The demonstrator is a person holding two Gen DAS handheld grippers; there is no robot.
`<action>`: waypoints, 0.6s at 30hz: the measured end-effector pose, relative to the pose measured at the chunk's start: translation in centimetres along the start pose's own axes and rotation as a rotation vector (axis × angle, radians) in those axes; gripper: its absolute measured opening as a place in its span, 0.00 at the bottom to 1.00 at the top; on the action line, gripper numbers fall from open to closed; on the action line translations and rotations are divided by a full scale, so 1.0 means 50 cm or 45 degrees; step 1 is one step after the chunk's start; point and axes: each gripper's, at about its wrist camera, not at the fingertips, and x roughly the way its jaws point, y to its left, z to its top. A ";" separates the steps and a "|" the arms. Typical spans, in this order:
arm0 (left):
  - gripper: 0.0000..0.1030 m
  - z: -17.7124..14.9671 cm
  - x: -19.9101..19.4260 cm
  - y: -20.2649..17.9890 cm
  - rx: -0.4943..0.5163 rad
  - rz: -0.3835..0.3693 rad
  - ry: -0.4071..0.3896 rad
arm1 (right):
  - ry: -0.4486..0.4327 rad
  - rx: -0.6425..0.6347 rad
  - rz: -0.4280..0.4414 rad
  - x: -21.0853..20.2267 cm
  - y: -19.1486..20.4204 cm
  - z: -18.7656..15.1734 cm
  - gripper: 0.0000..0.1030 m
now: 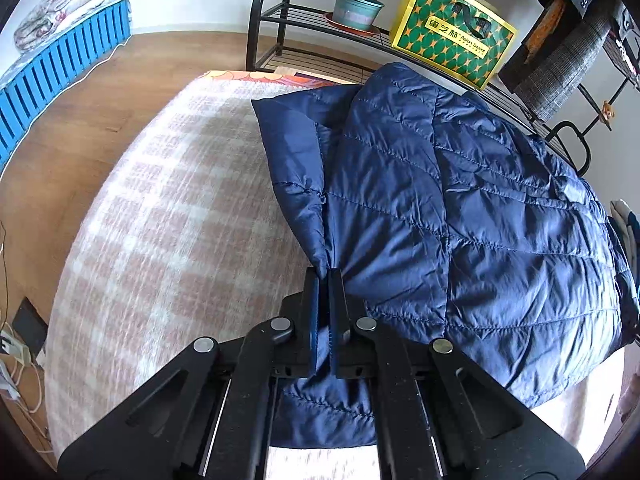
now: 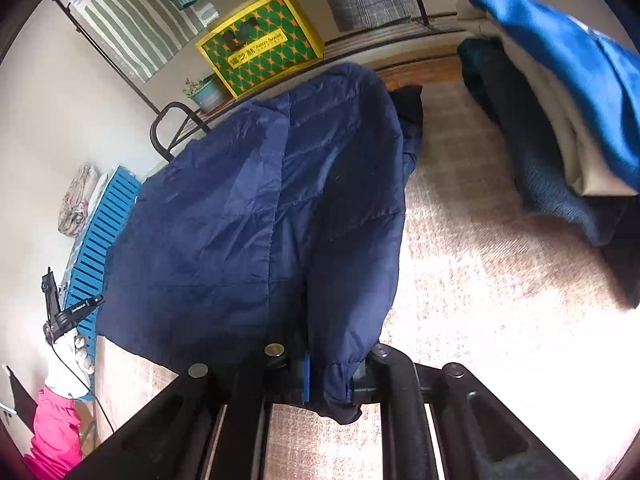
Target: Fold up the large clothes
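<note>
Behind the bed stood a black rack [image 1: 320, 12] with a plant pot [image 1: 356, 8] and a yellow-green box [image 1: 452, 32]. My left gripper [image 1: 324, 276] was clenched on a fold of the blue puffy jacket [image 1: 460, 208], which lay on the checked blanket [image 1: 160, 200] toward the bed's far right corner. My right gripper [image 2: 332, 376] pinched the jacket's [image 2: 260, 220] edge too. Folded clothes [image 2: 560, 100] sat stacked by the right edge.

daylight, bright | right view blanket [image 2: 480, 300] overexposed | fisheye edges vignetted
</note>
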 end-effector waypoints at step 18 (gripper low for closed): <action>0.09 -0.013 -0.145 -0.116 0.213 0.072 -0.195 | -0.034 0.144 0.091 -0.027 -0.068 -0.073 0.52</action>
